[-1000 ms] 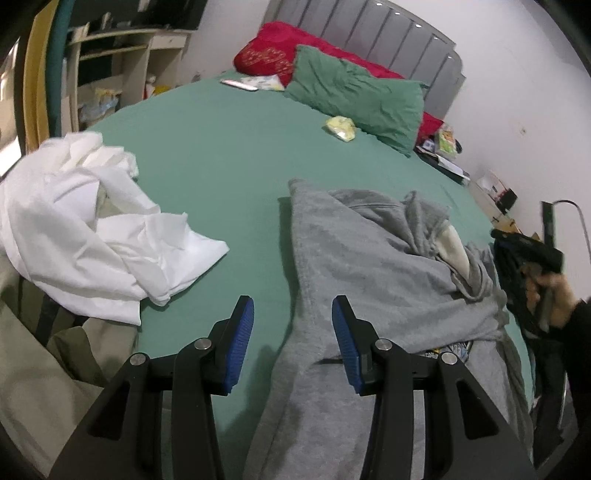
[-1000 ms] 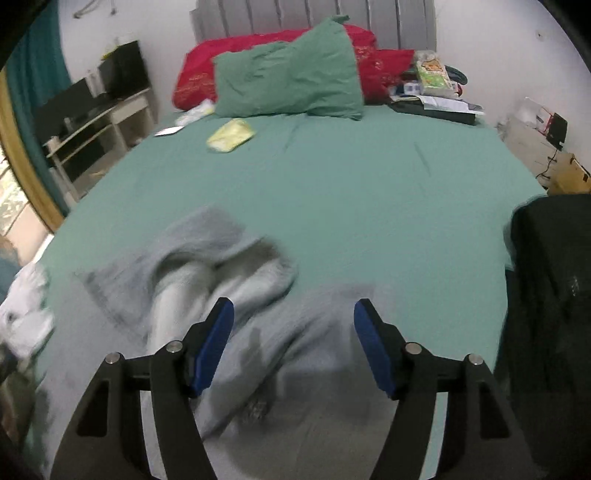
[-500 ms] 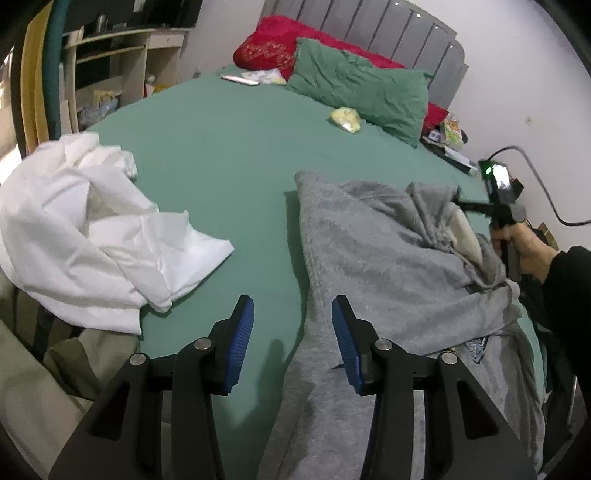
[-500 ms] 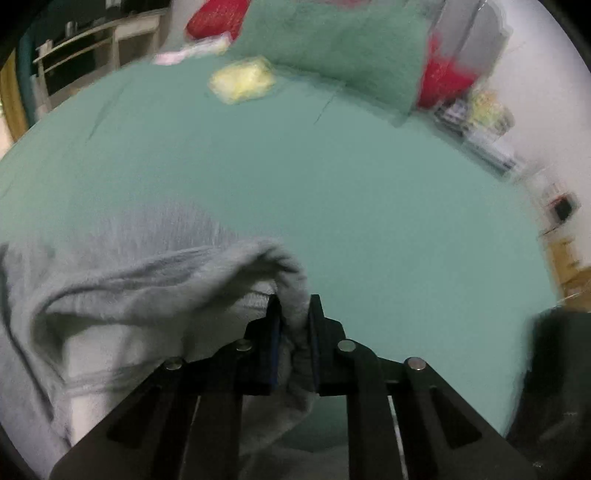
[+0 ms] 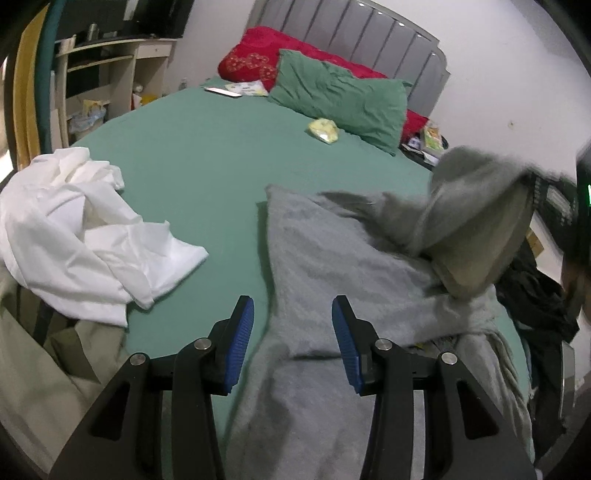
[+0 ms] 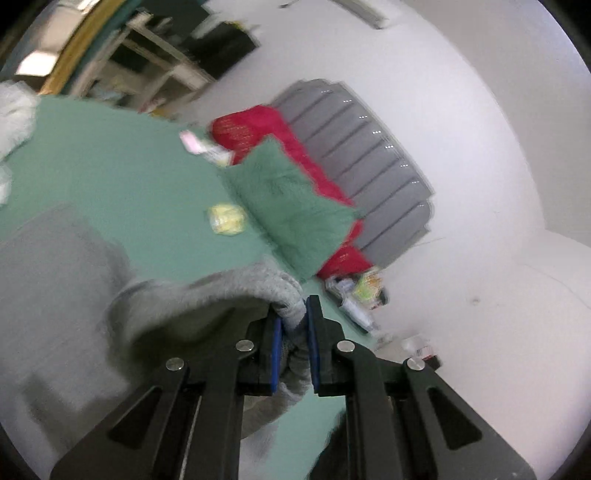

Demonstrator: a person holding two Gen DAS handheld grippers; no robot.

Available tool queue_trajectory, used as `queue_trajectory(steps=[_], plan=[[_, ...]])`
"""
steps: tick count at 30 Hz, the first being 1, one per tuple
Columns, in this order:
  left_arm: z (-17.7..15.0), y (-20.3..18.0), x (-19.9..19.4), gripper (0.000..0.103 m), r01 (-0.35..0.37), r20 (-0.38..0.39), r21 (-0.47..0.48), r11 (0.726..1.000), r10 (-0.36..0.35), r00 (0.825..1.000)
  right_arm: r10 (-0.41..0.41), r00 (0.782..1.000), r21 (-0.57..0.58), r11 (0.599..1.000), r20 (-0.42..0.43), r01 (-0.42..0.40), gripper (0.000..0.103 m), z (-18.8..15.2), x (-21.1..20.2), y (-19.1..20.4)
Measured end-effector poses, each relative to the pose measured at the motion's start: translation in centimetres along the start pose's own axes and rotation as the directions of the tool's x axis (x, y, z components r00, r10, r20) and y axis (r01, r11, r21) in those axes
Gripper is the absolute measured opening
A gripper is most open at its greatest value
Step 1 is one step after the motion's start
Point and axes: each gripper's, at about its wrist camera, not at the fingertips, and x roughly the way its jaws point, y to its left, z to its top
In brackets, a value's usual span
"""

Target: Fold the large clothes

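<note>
A large grey hoodie (image 5: 332, 258) lies spread on the green bed sheet (image 5: 207, 155). My right gripper (image 6: 293, 325) is shut on the rim of its hood (image 6: 236, 288) and holds it lifted off the bed; the raised hood (image 5: 476, 206) shows at the right in the left wrist view, blurred. My left gripper (image 5: 291, 339) is open and empty, its blue pads (image 5: 242, 332) hovering just above the near left part of the hoodie.
A crumpled white garment (image 5: 74, 225) lies at the left, over a beige one (image 5: 37, 369). A green pillow (image 5: 340, 99), red pillows (image 5: 255, 55) and a yellow packet (image 5: 324, 130) sit near the grey headboard (image 5: 369, 33). Dark clothes (image 5: 535, 295) lie at the right edge.
My right gripper closed on the hood's rim and lifted it up and to the right, tilting its view. My left gripper stayed open in about the same place.
</note>
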Motion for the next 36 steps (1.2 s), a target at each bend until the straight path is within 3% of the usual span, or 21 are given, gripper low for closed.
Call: queue_trajectory(steps=[2, 4, 7, 8, 9, 10, 11, 12, 13, 15, 18, 20, 23, 26, 27, 28, 29, 30, 31, 34, 36], plan=[[-0.6, -0.7, -0.5, 0.047, 0.003, -0.002, 0.027, 1.0, -0.003, 1.0, 0.11, 0.993, 0.021, 0.994, -0.051, -0.109, 0.013, -2.2, -1.2, 3.3], [-1.2, -1.3, -1.1, 0.047, 0.009, -0.004, 0.052, 0.999, -0.009, 1.0, 0.224, 0.966, 0.055, 0.974, -0.132, -0.218, 0.013, -5.3, -2.2, 6.8], [-2.0, -1.7, -1.6, 0.047, 0.009, -0.008, 0.089, 0.996, -0.009, 1.0, 0.353, 0.901, 0.157, 0.934, -0.251, -0.321, 0.014, -9.5, -3.4, 9.8], [-2.2, -1.8, -1.7, 0.047, 0.012, -0.011, 0.098, 0.995, -0.011, 1.0, 0.42, 0.864, 0.222, 0.903, -0.279, -0.367, 0.015, -10.7, -3.3, 10.3], [-2.3, -1.9, -1.6, 0.047, 0.014, -0.016, 0.101, 0.995, -0.013, 1.0, 0.49, 0.823, 0.295, 0.863, -0.287, -0.411, 0.023, -12.2, -3.4, 10.4], [-2.4, -2.0, -1.6, 0.047, 0.02, -0.022, 0.102, 0.995, -0.018, 1.0, 0.533, 0.795, 0.334, 0.834, -0.29, -0.438, 0.038, -13.2, -3.3, 10.0], [-2.5, -2.0, -1.5, 0.047, 0.028, -0.026, 0.103, 0.994, -0.025, 0.999, 0.563, 0.772, 0.362, 0.814, -0.296, -0.455, 0.046, -14.0, -3.7, 10.1], [-2.6, -2.1, -1.4, 0.047, 0.03, -0.029, 0.104, 0.994, -0.027, 0.999, 0.581, 0.757, 0.371, 0.802, -0.299, -0.469, 0.057, -14.5, -4.0, 10.0], [-2.5, -2.1, -1.3, 0.047, 0.03, -0.033, 0.104, 0.994, -0.027, 0.999, 0.592, 0.752, 0.368, 0.794, -0.29, -0.483, 0.057, -14.8, -4.5, 9.5], [-2.4, -2.2, -1.0, 0.047, 0.036, -0.036, 0.095, 0.995, -0.032, 0.999, 0.586, 0.772, 0.353, 0.796, -0.247, -0.492, 0.057, -14.5, -5.1, 7.9], [-2.3, -2.3, -0.8, 0.047, 0.035, -0.035, 0.087, 0.996, -0.032, 0.999, 0.502, 0.849, 0.395, 0.822, -0.164, -0.41, 0.057, -12.2, -2.3, 4.2], [-2.3, -2.2, -0.6, 0.047, 0.026, -0.038, 0.078, 0.997, -0.023, 0.999, 0.473, 0.87, 0.45, 0.813, -0.142, -0.369, 0.057, -10.1, 1.0, 2.8], [-2.3, -2.1, -0.3, 0.047, 0.026, -0.049, 0.069, 0.997, -0.023, 0.999, 0.527, 0.842, 0.532, 0.747, -0.11, -0.398, 0.057, -6.9, 6.6, 2.9], [-2.3, -2.1, 0.1, 0.047, 0.032, -0.061, 0.062, 0.998, -0.028, 0.998, 0.566, 0.792, 0.573, 0.736, -0.23, -0.36, 0.056, -4.9, 12.4, 5.4], [-2.3, -2.1, 0.3, 0.047, 0.034, -0.066, 0.059, 0.998, -0.03, 0.997, 0.58, 0.771, 0.599, 0.725, -0.264, -0.34, 0.037, -4.9, 14.2, 6.1], [-2.3, -2.2, 0.5, 0.047, 0.037, -0.072, 0.06, 0.998, -0.033, 0.997, 0.602, 0.749, 0.633, 0.701, -0.276, -0.329, 0.009, -5.3, 15.0, 6.3], [-2.4, -2.3, 0.7, 0.047, 0.04, -0.076, 0.062, 0.997, -0.035, 0.997, 0.616, 0.731, 0.667, 0.68, -0.294, -0.304, 0.005, -5.8, 15.9, 6.3], [-2.4, -2.4, 0.9, 0.047, 0.041, -0.081, 0.065, 0.997, -0.035, 0.996, 0.608, 0.739, 0.7, 0.662, -0.292, -0.268, 0.005, -6.4, 16.2, 5.7], [-2.5, -2.4, 1.0, 0.047, 0.041, -0.083, 0.067, 0.997, -0.035, 0.996, 0.583, 0.762, 0.72, 0.653, -0.282, -0.234, 0.005, -7.2, 16.0, 4.6], [-2.8, -2.7, 1.3, 0.047, 0.043, -0.096, 0.067, 0.997, -0.037, 0.995, 0.497, 0.818, 0.733, 0.664, -0.288, -0.146, 0.005, -9.6, 14.0, 1.7], [-3.2, -3.0, 1.3, 0.047, 0.049, -0.102, 0.07, 0.996, -0.042, 0.994, 0.463, 0.838, 0.755, 0.648, -0.289, -0.097, 0.005, -11.9, 13.0, -0.6]])
